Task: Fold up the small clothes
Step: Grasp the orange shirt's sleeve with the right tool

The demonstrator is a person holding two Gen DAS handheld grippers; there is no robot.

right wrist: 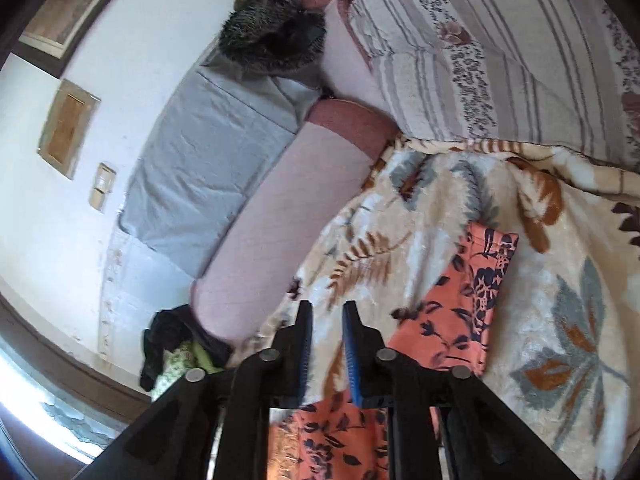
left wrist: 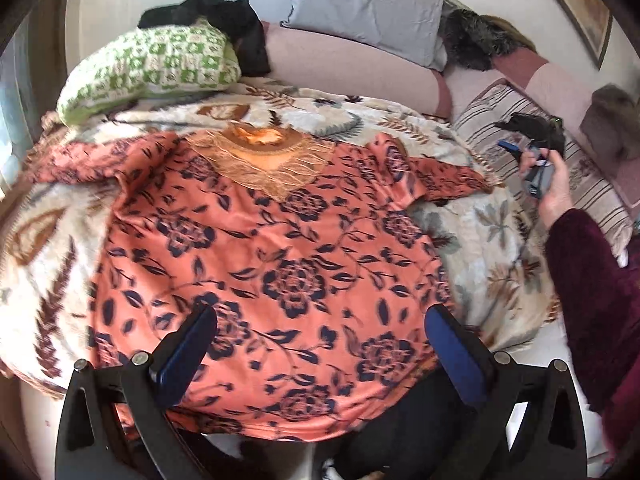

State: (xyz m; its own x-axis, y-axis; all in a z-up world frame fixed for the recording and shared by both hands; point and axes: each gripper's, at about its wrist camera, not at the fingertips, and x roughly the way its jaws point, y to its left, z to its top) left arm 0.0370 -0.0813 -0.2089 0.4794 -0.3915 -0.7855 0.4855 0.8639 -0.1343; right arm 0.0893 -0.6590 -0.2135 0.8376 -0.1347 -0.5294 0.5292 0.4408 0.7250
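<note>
A: The blouse (left wrist: 260,248) lies flat on the blanket (left wrist: 488,240) on the sofa, neck far, hem near. Both grippers hold nothing.

B: Left gripper (left wrist: 320,340) gapes wide over the hem; right gripper (right wrist: 328,340) is half open, lifted clear of the right sleeve (right wrist: 460,300).

A: Risk: pinching the plush blanket along with the hem, dragging it crooked.

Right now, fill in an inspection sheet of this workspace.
Surface: leaf-print fleece blanket over a sofa bed.
Job's things: orange floral blouse spread flat, neckline away from the camera, both sleeves out.
Clutter: green crochet cushion, black garment, grey pillow, furry cushion.
Grippers: left gripper open above the hem; right gripper lifted, jaws apart, nothing between them.
Cables: nothing seen.
Surroundings: white wall, framed picture, light switch.
</note>
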